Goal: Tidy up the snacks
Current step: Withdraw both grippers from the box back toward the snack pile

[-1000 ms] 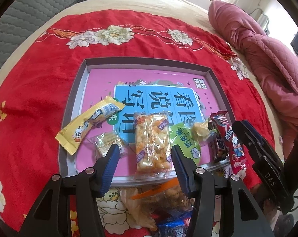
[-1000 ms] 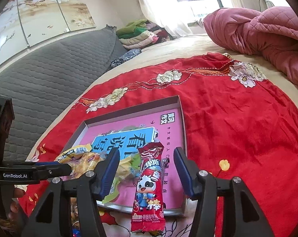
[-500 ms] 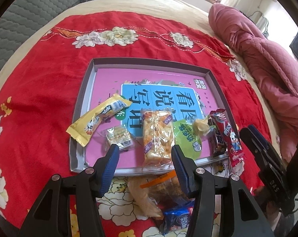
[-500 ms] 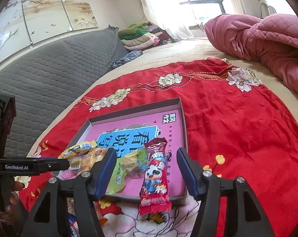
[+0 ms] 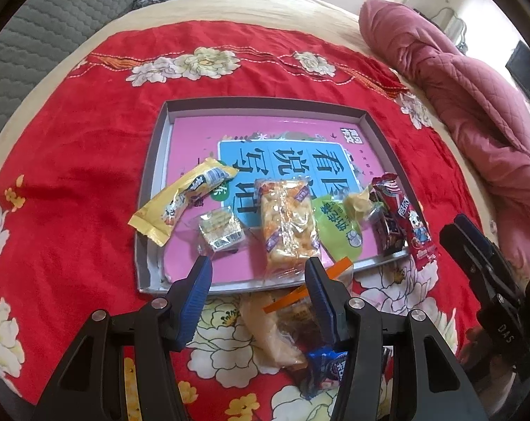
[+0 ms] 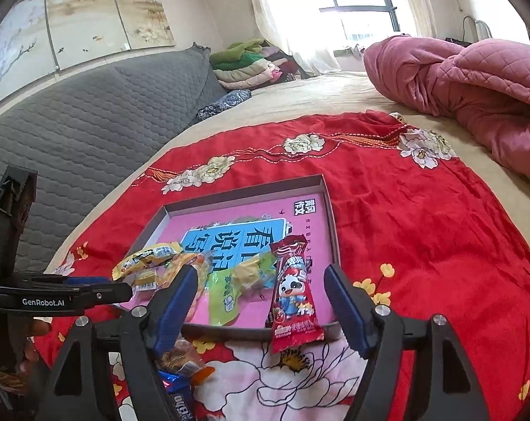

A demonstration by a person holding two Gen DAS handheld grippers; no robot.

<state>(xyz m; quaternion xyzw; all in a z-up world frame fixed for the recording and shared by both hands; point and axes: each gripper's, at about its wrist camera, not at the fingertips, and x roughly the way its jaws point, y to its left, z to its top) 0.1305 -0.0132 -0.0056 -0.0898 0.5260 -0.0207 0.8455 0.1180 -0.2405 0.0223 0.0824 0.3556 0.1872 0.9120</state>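
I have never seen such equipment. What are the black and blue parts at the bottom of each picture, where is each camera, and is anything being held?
These are two hand-held grippers, not a robot arm; a person holds one in each hand. Each carries a camera looking forward along its two fingers.

One picture comes from the left gripper, the other from the right gripper. Both are open and hold nothing.

On the red flowered cloth lies a shallow box with snacks inside: a yellow packet, a clear puffed-snack pack, a green packet. A red packet hangs over its near edge. More snacks lie outside on the cloth.
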